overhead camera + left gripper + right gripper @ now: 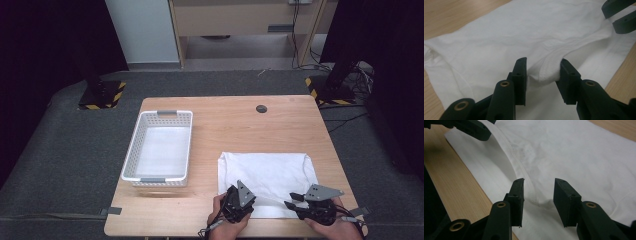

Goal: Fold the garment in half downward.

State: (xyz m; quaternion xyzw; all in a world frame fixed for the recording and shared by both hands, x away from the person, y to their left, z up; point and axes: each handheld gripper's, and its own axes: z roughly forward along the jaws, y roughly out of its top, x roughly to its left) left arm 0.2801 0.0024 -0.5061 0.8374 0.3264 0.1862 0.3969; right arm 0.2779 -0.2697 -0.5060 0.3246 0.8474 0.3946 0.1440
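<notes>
Lying flat near worktop (pixel 225 125) front right corner: white cotton T-shirt (pixel 267 175). Left tongs (pixel 543 75) clamped on ribbed hem fold (pixel 549 71); right tongs (pixel 538 195) apart, straddling seam. Risk: one-sided lift bunches cloth; shallow left bite slips, hem drops.

The white cloth (pixel 267 175) looks soft, matt woven cotton with a ribbed hem. The counter (pixel 225 120) is smooth pale wood grain. At left, the basket (pixel 137 142) is perforated white plastic.
</notes>
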